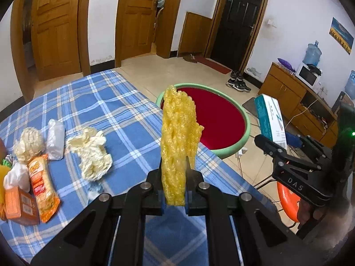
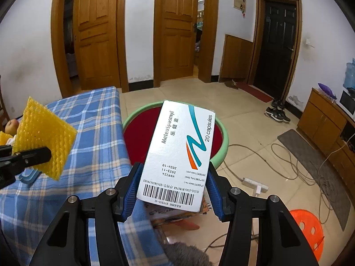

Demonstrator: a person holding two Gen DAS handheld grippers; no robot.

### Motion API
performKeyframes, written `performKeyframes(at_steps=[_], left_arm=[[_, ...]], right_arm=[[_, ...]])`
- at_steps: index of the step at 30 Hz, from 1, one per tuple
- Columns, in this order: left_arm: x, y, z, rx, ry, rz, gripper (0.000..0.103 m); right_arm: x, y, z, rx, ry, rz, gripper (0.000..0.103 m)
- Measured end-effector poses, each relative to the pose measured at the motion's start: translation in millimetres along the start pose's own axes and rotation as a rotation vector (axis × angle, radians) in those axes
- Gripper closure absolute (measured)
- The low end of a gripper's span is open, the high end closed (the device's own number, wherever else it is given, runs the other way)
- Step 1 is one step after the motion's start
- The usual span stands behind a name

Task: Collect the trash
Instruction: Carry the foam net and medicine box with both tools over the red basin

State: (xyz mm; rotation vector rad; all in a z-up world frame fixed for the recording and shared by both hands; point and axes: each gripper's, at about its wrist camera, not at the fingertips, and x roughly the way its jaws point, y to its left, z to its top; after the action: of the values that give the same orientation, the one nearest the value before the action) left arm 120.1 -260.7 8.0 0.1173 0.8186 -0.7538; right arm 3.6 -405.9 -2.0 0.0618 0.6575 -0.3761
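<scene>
My left gripper (image 1: 174, 173) is shut on a yellow foam net (image 1: 178, 137) and holds it upright above the blue plaid table (image 1: 111, 102); the net also shows at the left of the right wrist view (image 2: 42, 137). My right gripper (image 2: 174, 184) is shut on a white medicine box (image 2: 179, 155), held above a green-rimmed red basin (image 2: 221, 141). The box (image 1: 269, 117) and the basin (image 1: 221, 122) also show in the left wrist view, right of the table. Crumpled cream paper (image 1: 91, 153), a snack wrapper (image 1: 42, 184), an orange carton (image 1: 18, 206) and a clear bag (image 1: 55, 139) lie on the table.
An orange stool (image 2: 308, 226) stands on the tiled floor at the right, with cables and a power strip (image 2: 255, 184) nearby. A wooden cabinet (image 2: 324, 122) runs along the right wall. Shoes (image 2: 277, 113) sit by the dark door. An apple (image 2: 12, 125) lies at the table's left.
</scene>
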Motion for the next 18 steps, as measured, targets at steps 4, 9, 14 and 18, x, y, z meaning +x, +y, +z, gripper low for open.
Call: performKeyframes(at_steps=[4, 9, 14, 18], left_arm=[[15, -2, 11, -0.004, 0.003, 0.005, 0.092], [35, -5, 27, -0.010, 0.014, 0.018, 0.092], [52, -12, 42, 0.010, -0.021, 0.034, 0.092], [71, -20, 48, 0.007, -0.027, 0.024, 0.092]], right_arm=[[10, -5, 9, 0.016, 0.004, 0.005, 0.047], [18, -8, 20, 0.018, -0.009, -0.001, 0.047], [33, -6, 33, -0.011, -0.019, -0.017, 0.047], [49, -8, 40, -0.014, -0.018, -0.020, 0.047]])
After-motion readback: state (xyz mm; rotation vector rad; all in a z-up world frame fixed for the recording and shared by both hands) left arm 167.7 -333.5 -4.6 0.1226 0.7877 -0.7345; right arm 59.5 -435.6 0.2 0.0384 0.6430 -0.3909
